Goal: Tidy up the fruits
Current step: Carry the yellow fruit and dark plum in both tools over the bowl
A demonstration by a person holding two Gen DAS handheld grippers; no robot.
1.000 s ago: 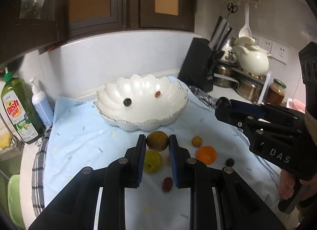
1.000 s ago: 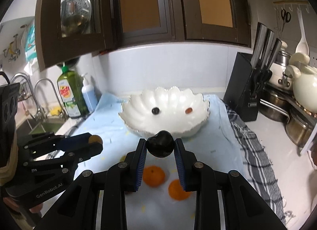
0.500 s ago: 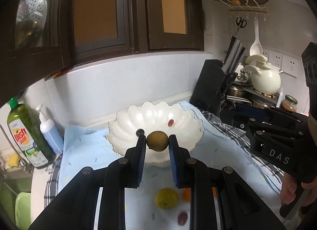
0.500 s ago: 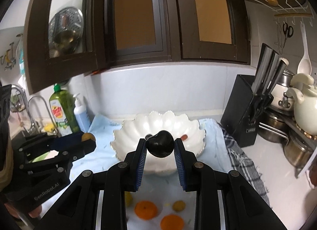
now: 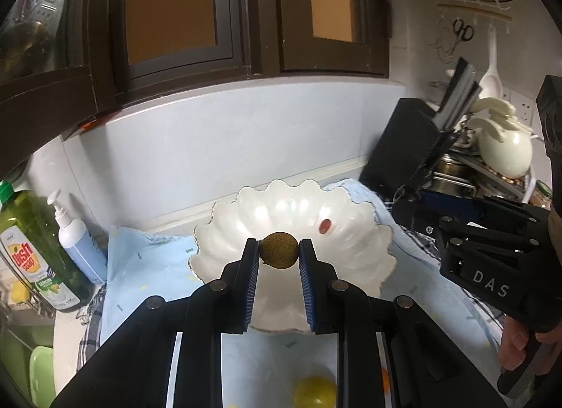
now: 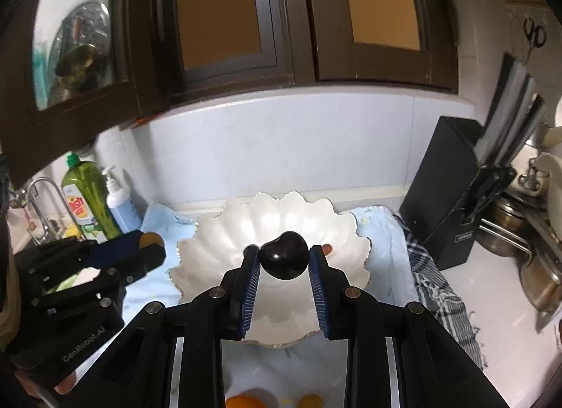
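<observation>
Both grippers hold fruit above the bowl — left gripper clamps a brown fruit, right gripper a dark plum — bowl's hollow directly below, 2 releases pending.

Dish soap bottle, knife block, dark cabinets, blue cloth

The white scalloped bowl has its near rim hidden behind the left tongs. A yellow-green fruit and an orange one are cut off by the bottom edge. The scissors on the wall are blurred. The hand is only partly in frame.
</observation>
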